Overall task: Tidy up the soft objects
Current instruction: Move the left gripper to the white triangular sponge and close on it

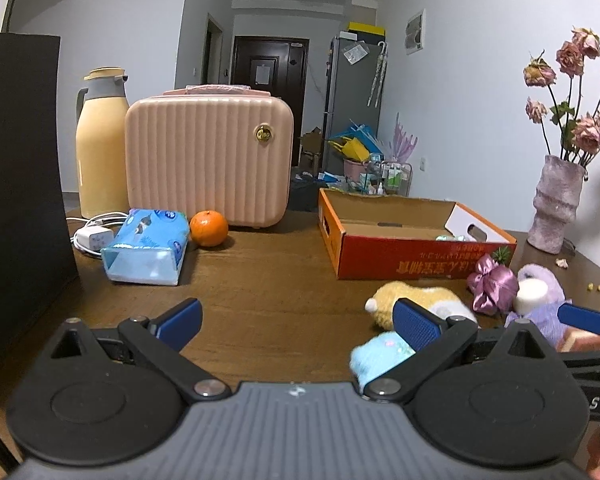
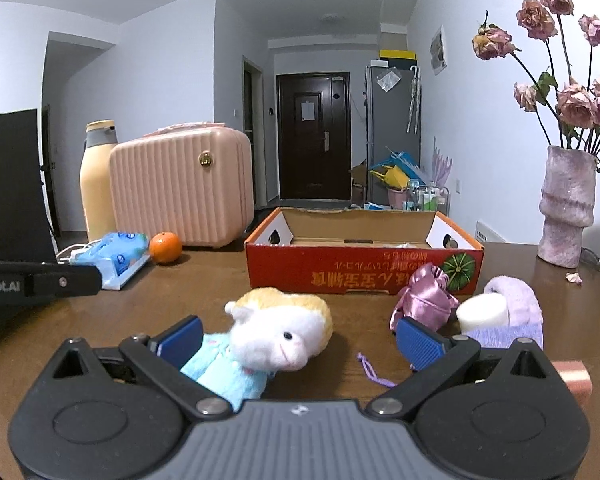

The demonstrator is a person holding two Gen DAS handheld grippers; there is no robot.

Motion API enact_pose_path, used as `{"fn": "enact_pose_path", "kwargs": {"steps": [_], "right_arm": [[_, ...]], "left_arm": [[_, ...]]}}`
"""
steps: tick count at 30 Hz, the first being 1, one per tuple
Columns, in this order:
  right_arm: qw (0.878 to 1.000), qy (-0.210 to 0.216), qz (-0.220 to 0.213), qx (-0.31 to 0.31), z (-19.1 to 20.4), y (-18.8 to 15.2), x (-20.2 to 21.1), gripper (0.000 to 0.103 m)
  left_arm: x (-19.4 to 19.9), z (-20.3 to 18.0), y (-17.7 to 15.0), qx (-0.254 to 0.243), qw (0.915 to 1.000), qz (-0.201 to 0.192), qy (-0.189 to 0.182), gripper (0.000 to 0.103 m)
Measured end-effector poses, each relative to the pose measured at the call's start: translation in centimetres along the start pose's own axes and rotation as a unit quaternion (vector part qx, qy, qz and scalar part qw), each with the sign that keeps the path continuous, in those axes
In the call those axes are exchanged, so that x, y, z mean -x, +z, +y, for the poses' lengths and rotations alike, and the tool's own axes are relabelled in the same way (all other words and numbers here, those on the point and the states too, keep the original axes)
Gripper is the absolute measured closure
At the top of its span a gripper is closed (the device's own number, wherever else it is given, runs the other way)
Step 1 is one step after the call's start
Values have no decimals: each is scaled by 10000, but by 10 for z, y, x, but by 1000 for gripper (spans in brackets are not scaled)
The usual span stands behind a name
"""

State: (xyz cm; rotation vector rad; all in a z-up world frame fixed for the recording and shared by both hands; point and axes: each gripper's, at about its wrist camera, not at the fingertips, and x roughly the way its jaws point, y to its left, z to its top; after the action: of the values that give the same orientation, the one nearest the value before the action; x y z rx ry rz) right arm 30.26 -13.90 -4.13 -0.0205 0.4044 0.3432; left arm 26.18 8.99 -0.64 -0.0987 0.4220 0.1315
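A plush sheep (image 2: 278, 340) with a yellow mane and light blue body lies on the brown table between the open fingers of my right gripper (image 2: 300, 340); nothing is gripped. It also shows in the left wrist view (image 1: 416, 300). A pink satin pouch (image 2: 426, 300) and a purple sock with a white foam roll (image 2: 504, 316) lie to its right. An open orange cardboard box (image 2: 360, 272) stands behind them. My left gripper (image 1: 296, 324) is open and empty over bare table, left of the toys.
A pink ribbed case (image 1: 208, 160), a yellow thermos (image 1: 100, 144), a blue tissue pack (image 1: 148, 248), an orange (image 1: 209, 228) and a white charger (image 1: 94, 236) stand at the back left. A black bag (image 1: 20, 184) is at the far left. A vase of dried roses (image 2: 566, 208) is at the right.
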Motion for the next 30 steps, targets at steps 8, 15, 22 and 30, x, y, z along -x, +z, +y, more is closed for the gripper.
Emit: {"fn": "enact_pose_path", "kwargs": {"steps": [8, 15, 22, 30], "right_arm": [[9999, -90, 84, -46, -1, -4, -1, 0], [9996, -89, 237, -83, -2, -7, -8, 0], [9991, -58, 401, -87, -2, -10, -16, 0], [9987, -39, 497, -74, -1, -12, -21, 0]], "left_arm": [[-8, 11, -14, -107, 9994, 335, -7, 0], [-32, 15, -29, -389, 9957, 838, 1, 0], [-57, 22, -41, -650, 9890, 1325, 72, 0], [-67, 18, -50, -805, 9831, 1635, -154, 28]]}}
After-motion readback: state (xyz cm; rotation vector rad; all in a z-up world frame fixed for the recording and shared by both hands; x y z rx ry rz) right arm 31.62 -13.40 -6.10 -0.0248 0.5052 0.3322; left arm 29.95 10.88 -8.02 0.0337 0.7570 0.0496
